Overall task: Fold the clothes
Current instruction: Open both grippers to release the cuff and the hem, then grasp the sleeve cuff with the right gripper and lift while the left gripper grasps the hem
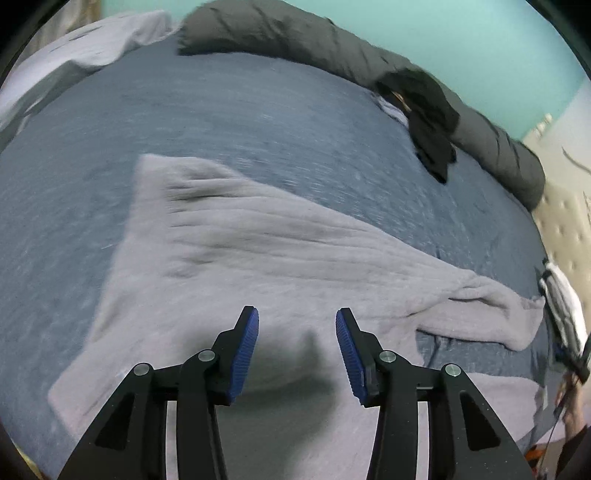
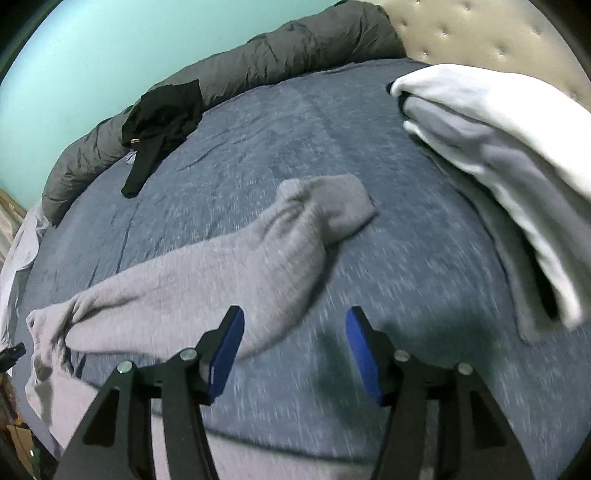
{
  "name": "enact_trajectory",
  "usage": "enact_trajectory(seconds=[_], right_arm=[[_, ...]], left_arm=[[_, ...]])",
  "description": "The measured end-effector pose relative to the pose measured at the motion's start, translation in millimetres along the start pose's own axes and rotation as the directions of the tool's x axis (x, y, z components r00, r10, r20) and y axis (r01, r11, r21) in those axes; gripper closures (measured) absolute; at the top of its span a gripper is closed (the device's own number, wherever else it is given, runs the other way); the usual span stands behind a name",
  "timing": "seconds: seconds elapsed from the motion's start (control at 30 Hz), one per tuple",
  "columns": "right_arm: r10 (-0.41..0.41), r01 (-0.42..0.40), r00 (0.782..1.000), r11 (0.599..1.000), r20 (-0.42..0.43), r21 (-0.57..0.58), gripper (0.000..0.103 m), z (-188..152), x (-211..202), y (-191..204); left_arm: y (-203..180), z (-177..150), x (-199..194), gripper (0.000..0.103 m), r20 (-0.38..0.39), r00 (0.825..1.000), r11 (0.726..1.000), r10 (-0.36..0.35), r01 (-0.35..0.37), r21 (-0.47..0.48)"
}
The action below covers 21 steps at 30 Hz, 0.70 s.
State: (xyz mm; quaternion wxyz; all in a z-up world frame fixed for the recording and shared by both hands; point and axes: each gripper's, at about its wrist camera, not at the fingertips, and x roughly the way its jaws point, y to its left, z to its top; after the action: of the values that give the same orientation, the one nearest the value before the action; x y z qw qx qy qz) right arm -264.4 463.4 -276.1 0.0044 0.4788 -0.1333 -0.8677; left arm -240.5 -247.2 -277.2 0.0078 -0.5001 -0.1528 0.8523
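A light grey fleece garment (image 1: pixel 229 251) lies spread flat on the blue bedspread (image 1: pixel 184 110). My left gripper (image 1: pixel 297 321) hovers open over its near part, blue pads apart, nothing between them. In the right wrist view one grey sleeve (image 2: pixel 258 240) of the garment runs diagonally across the bed, its cuff at the far end. My right gripper (image 2: pixel 295 321) is open above the bedspread (image 2: pixel 406 221) just right of that sleeve, holding nothing. Both views are blurred by motion.
A black garment (image 1: pixel 428 118) (image 2: pixel 159 122) lies crumpled against a rolled dark grey duvet (image 1: pixel 288 40) (image 2: pixel 258 59) at the far edge. A pile of folded white and grey clothes (image 2: pixel 498 155) sits at the right. A tufted headboard (image 2: pixel 480 29) and teal wall (image 2: pixel 74 55) lie beyond.
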Motion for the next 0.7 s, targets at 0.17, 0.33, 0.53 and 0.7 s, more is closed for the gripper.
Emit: enact_trajectory(seconds=[0.17, 0.33, 0.53, 0.7], right_arm=[[-0.029, 0.029, 0.999, 1.0, -0.013, 0.009, 0.04, 33, 26, 5], [-0.067, 0.066, 0.997, 0.998, -0.027, -0.024, 0.039, 57, 52, 11], [-0.104, 0.103, 0.994, 0.994, -0.046, -0.019, 0.039, 71, 79, 9], [-0.132, 0.129, 0.989, 0.991, -0.071, -0.043, 0.04, 71, 97, 9]], left_arm=[[-55, 15, 46, 0.047, -0.056, 0.997, 0.996, -0.051, 0.055, 0.077], [-121, 20, 75, 0.044, -0.097, 0.991, 0.975, -0.097, 0.114, 0.191], [-184, 24, 100, 0.042, -0.119, 0.988, 0.94, -0.1, 0.133, 0.315], [-210, 22, 122, 0.042, -0.143, 0.985, 0.924, -0.093, 0.139, 0.356]])
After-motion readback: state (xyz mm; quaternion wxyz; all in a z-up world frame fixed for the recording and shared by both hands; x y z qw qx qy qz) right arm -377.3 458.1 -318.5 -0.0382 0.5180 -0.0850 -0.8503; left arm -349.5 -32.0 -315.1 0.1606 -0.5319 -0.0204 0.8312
